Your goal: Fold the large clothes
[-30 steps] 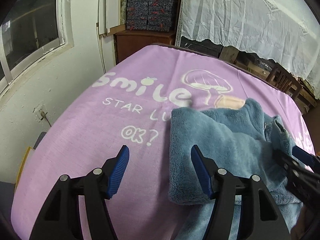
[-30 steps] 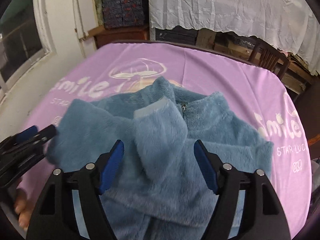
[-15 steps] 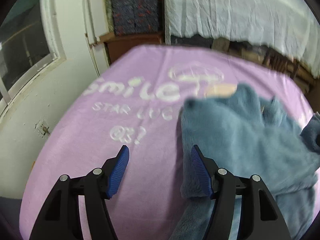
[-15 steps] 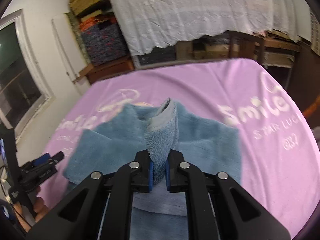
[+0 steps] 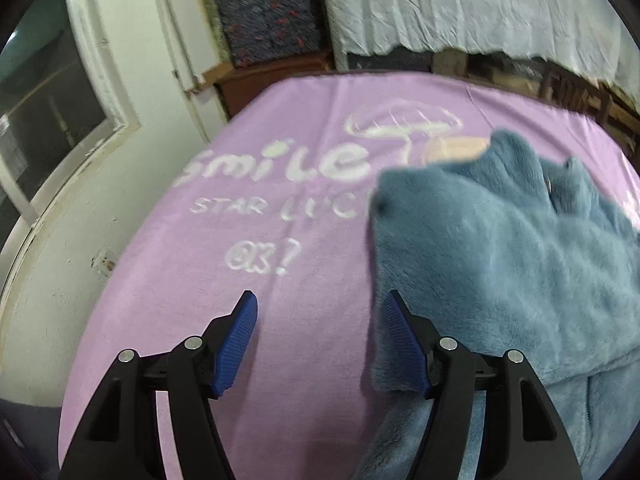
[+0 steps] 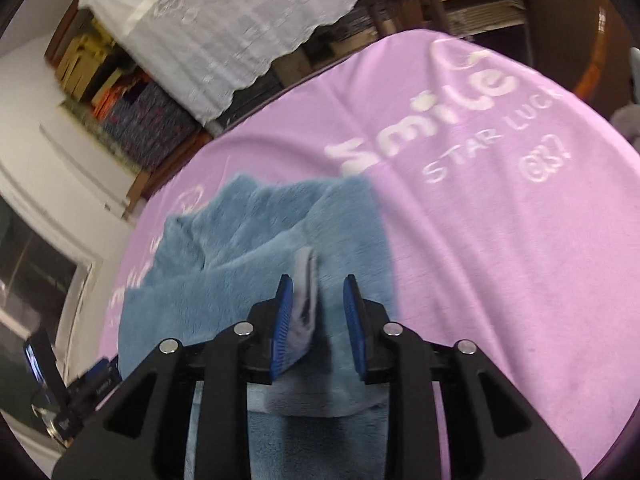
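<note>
While the right gripper (image 6: pixel 318 304) jaws are opening, a grey cuff edge (image 6: pixel 306 280) sits between them against the left pad. Fleece (image 5: pixel 500 248) lies folded on the purple blanket (image 5: pixel 280 320), right of its "Smile" print. Left gripper (image 5: pixel 320 320) jaws gape wide over bare blanket, right pad touching the fleece's edge.

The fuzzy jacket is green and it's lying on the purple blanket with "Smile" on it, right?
Not green: the left wrist view shows the fuzzy jacket is blue. It does lie on the purple blanket with "Smile" printed on it.
</note>
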Available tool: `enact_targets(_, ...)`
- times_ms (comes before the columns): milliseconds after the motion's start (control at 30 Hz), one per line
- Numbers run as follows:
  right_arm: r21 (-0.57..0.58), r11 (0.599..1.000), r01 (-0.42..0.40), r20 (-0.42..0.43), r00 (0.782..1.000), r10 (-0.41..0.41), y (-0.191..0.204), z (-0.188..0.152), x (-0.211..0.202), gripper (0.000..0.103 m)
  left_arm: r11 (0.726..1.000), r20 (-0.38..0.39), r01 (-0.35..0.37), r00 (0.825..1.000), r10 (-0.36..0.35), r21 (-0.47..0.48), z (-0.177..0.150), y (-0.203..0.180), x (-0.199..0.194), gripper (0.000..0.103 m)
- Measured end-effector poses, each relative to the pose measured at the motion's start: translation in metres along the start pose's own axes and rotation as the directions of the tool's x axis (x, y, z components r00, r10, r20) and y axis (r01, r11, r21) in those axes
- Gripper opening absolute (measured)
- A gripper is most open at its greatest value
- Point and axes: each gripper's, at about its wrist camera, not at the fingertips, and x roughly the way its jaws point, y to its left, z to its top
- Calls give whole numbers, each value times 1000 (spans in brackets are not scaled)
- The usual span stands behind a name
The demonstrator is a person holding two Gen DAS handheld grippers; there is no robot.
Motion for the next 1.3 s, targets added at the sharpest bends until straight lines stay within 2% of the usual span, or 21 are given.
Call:
enact_targets(67,-42,999,-15,13,1000,15,12,4,-7,28,999,20,40,999,-40,-18,7,-1,-16,65)
enact_targets(167,-143,988,-53,0,999,53,47,7,-9,27,989,38,142,989,-143,33,22,-26,-38,66)
enact_targets(333,-220,963,-158,-112,984,136,101,-2,26,27,961,35,231,971,-239,151,35,-88,-40,66)
enact_targets(500,-199,969,-149,-206,973,107,94,-17,72,26,958,-45,224,975,-219,182,24,-111,11,67)
enact_targets(533,-198,969,-150,-223,969,104,89,-18,79,18,956,-58,229,973,-223,183,21,-111,18,68)
enact_targets(600,-207,964,-170,-232,965,120,85,-16,84,14,950,-44,245,969,-241,193,21,-110,21,70)
enact_targets(700,-150,965,-217,-260,950,173,76,-13,87,14,948,-38,251,968,-248,194,17,-107,22,71)
enact_targets(800,-108,970,-218,-256,949,185,66,-11,82,10,947,-39,270,963,-268,176,15,-99,17,69)
enact_targets(900,-101,980,-171,-192,970,150,58,-8,60,13,948,-27,288,957,-287,138,14,-80,2,65)
enact_targets(1000,-116,979,-170,-122,980,155,53,-11,31,28,957,4,269,963,-271,110,5,-58,-16,65)
enact_targets(1033,-121,976,-179,-114,980,166,51,-14,23,28,959,4,264,964,-266,106,2,-54,-17,65)
enact_targets(1167,-165,974,-156,-141,981,133,53,-30,18,28,969,-63,228,973,-222,100,-11,-43,-3,66)
enact_targets(1233,-187,974,-130,-172,980,98,52,-37,23,27,967,-97,239,968,-231,84,-11,-42,5,72)
enact_targets(1300,-184,976,-114,-207,975,75,50,-44,34,27,970,-97,227,971,-219,80,-12,-42,7,76)
